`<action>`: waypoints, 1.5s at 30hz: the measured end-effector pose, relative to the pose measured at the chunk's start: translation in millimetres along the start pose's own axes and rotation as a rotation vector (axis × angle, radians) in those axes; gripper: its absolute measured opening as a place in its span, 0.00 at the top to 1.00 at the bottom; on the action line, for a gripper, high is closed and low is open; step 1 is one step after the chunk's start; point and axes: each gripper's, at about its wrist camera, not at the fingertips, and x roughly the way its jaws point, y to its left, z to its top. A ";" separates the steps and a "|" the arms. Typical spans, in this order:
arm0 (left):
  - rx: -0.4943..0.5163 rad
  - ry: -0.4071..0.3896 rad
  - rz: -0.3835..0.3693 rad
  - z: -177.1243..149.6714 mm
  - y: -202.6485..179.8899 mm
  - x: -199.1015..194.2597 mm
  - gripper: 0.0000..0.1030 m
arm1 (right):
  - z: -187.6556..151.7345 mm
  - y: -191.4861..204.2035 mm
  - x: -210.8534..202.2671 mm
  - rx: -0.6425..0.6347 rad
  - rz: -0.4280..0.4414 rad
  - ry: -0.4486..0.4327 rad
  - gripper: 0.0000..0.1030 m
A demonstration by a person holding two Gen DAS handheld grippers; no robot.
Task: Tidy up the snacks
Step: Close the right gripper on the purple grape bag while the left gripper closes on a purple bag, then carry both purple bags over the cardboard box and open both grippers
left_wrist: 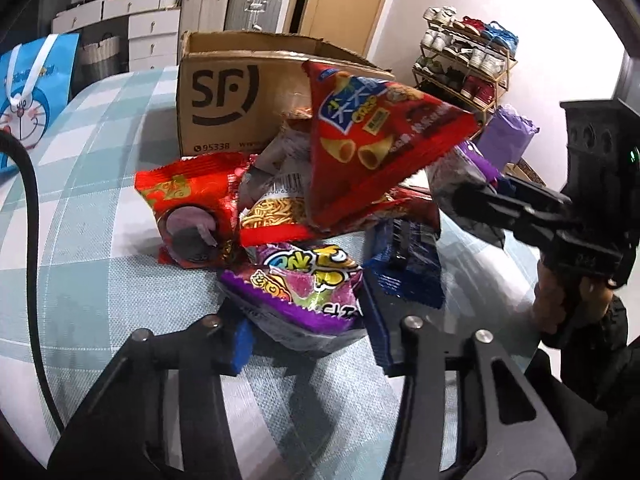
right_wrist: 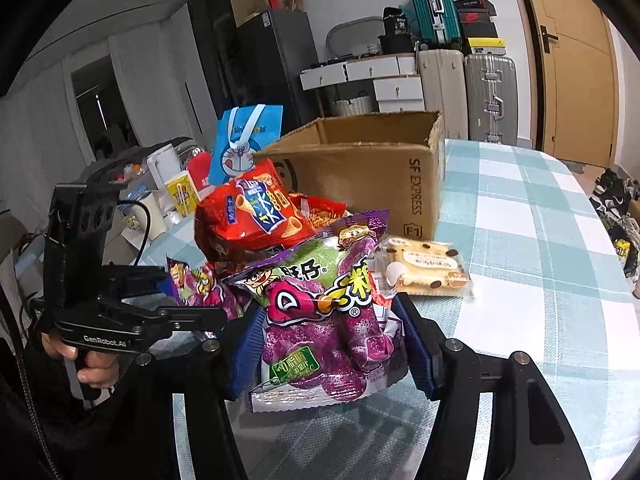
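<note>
A heap of snack bags lies on the checked tablecloth [left_wrist: 92, 248] in front of an open cardboard box [left_wrist: 224, 100]. My left gripper [left_wrist: 308, 332] is shut on a small purple candy bag [left_wrist: 304, 292], its blue pads pressing both sides. My right gripper [right_wrist: 332, 348] is shut on a larger purple gummy bag [right_wrist: 320, 320]. In the left wrist view that right gripper [left_wrist: 486, 196] comes in from the right, pinching the bag's silvery back [left_wrist: 460, 184]. A red cone-snack bag [left_wrist: 380, 140] leans on top of the heap. The left gripper [right_wrist: 216, 316] shows at the left in the right wrist view.
A red bag [left_wrist: 188, 200], a noodle snack [left_wrist: 272, 212] and a dark blue packet [left_wrist: 408, 264] lie in the heap. A wrapped cake [right_wrist: 428, 268] sits beside the box [right_wrist: 360, 168]. A blue cartoon gift bag [right_wrist: 244, 148] stands behind. A shoe rack [left_wrist: 464, 60] is beyond the table.
</note>
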 end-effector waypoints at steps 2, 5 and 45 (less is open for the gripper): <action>0.002 -0.010 -0.002 -2.7 -2.5 -5.0 0.59 | 0.7 0.6 -3.1 -0.005 0.002 -0.011 0.39; -0.004 -0.024 -0.024 -4.8 -3.3 -13.2 0.59 | 1.6 -0.9 -7.6 -0.002 0.003 -0.030 0.39; -0.036 -0.355 0.095 73.6 15.8 -109.6 0.59 | 80.5 -5.1 -32.2 -0.006 -0.073 -0.162 0.39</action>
